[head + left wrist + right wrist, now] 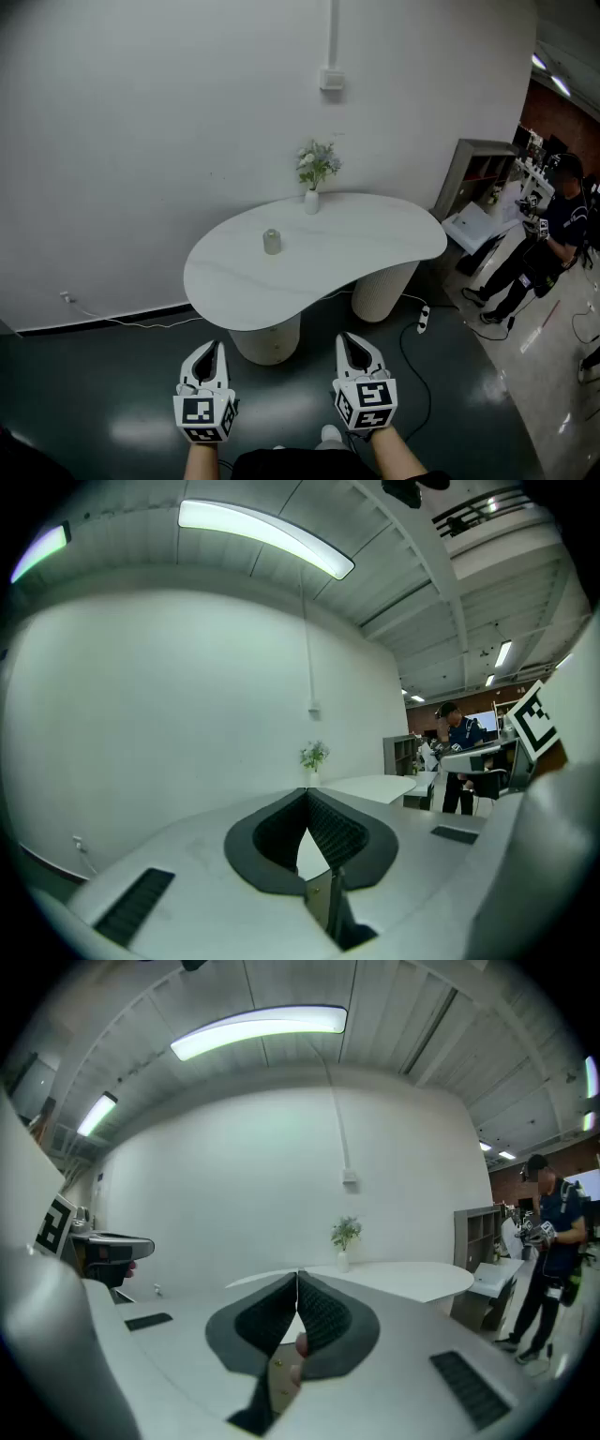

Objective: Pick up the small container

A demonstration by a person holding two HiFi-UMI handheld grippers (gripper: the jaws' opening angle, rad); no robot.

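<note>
A small grey container (272, 242) stands upright on the white curved table (375, 239), left of its middle. Both grippers hang well short of the table, over the dark floor. My left gripper (210, 349) is shut with its tips touching and nothing held. My right gripper (353, 340) is shut too, jaws meeting at the tip and empty. In the left gripper view the left gripper (307, 791) points toward the table (375, 786). Over the closed right gripper (297, 1276), the right gripper view shows the table (412, 1279) ahead. The container is hidden behind the jaws in both gripper views.
A white vase with flowers (314, 173) stands at the table's back edge by the wall. A person in dark clothes (544, 239) stands at the far right near a grey shelf unit (473, 178). A cable and power strip (422, 319) lie on the floor by the table's right pedestal.
</note>
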